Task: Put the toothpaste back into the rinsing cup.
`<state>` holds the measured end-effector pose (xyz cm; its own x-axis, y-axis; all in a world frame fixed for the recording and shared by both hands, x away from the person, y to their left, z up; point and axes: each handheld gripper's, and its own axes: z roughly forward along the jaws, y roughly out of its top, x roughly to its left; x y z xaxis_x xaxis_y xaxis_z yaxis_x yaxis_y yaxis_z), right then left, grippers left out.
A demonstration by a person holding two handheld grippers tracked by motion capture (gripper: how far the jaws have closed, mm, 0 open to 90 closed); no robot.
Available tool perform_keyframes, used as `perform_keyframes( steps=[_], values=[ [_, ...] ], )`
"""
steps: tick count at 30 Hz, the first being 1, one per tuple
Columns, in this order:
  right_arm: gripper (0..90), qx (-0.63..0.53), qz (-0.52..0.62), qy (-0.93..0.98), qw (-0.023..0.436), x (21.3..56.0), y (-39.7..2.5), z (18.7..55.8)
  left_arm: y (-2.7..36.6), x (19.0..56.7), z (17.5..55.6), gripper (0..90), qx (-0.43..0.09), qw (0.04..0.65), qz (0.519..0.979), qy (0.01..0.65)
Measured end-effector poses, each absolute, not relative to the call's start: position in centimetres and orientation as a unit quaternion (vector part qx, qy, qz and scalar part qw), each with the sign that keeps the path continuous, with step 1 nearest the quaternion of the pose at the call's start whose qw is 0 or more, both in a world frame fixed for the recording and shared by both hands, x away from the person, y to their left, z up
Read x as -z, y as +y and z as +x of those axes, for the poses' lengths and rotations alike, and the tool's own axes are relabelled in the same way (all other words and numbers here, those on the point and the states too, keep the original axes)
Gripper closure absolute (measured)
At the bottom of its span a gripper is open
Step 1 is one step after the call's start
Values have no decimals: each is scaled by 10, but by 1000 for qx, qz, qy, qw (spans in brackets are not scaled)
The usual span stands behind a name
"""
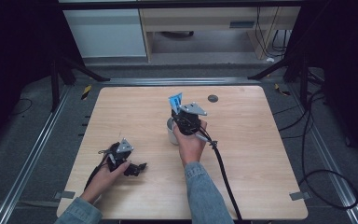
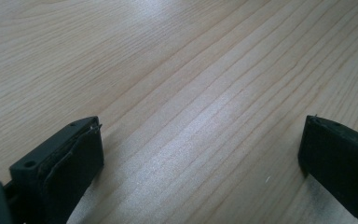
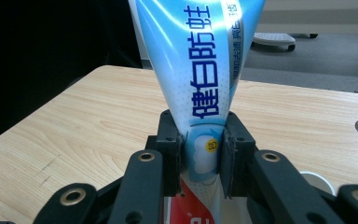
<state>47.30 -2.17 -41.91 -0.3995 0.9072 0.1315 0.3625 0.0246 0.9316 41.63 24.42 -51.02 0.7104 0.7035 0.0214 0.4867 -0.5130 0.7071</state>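
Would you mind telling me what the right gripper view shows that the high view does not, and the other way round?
Right gripper view alone: the blue print on the tube, its red lower part, and the jaws shut on it just above that.

High view alone: the left gripper low over the table with nothing between its jaws, both forearms, and the cup standing under the right gripper.

Both: the tube held upright, the table, the round grommet and the floor beyond.

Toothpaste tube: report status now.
Right gripper shut on toothpaste tube, upright above white cup. Left gripper open, low over bare table. Nothing in the way.
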Motion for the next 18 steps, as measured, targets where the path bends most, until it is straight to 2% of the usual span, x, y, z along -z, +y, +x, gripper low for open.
perform_keyframes(
  steps=[18],
  values=[
    [724,-506,485,664,260,427,-25,474,244,510,416,0,-155,350,856,348]
  ],
)
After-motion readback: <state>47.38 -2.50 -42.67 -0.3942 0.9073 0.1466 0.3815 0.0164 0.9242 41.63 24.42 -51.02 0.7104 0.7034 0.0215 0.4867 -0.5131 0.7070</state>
